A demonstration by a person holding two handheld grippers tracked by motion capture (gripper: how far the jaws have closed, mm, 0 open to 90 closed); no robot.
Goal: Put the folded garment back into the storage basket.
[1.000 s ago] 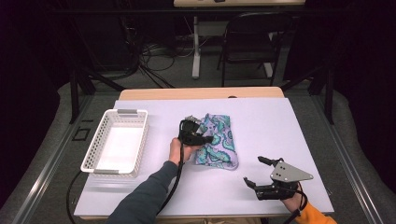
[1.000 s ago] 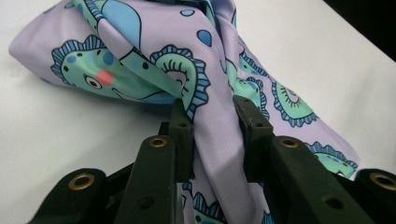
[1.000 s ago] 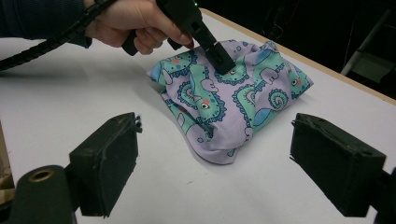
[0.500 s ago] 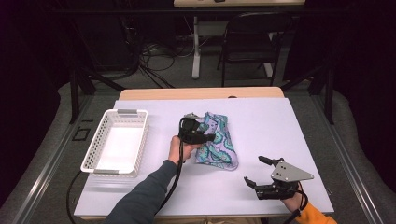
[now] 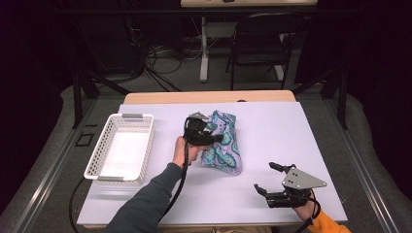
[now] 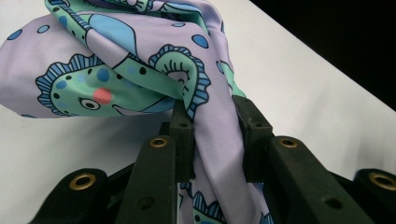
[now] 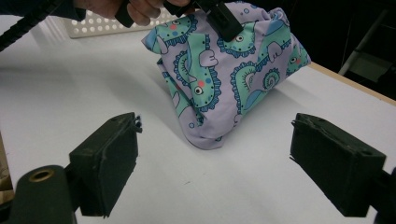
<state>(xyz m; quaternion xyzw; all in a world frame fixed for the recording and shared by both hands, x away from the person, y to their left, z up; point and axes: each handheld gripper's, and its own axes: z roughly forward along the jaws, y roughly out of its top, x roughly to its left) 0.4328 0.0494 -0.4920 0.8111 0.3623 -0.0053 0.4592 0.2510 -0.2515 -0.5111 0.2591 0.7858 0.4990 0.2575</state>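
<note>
The left claw (image 6: 210, 135) is clamped on the seahorse-print cloth (image 5: 222, 141), while the right claw (image 5: 266, 177), jaws apart, waits nearer the person.

Right gripper (image 7: 215, 158): 2 black block-shaped jaws stood wide apart at the bottom, nothing between them but bare table. White table surface (image 7: 60, 93): lit, with the cloth's shadow on it. Lilac cloth printed with green and blue seahorses (image 7: 224, 70): bunched in a mound, its lower end on the table, its top lifted. Left gripper (image 7: 224, 21): black, clamped on the cloth's top edge, held by a hand (image 7: 140, 7). White perforated plastic basket (image 7: 98, 25): behind the hand, upper left.
</note>
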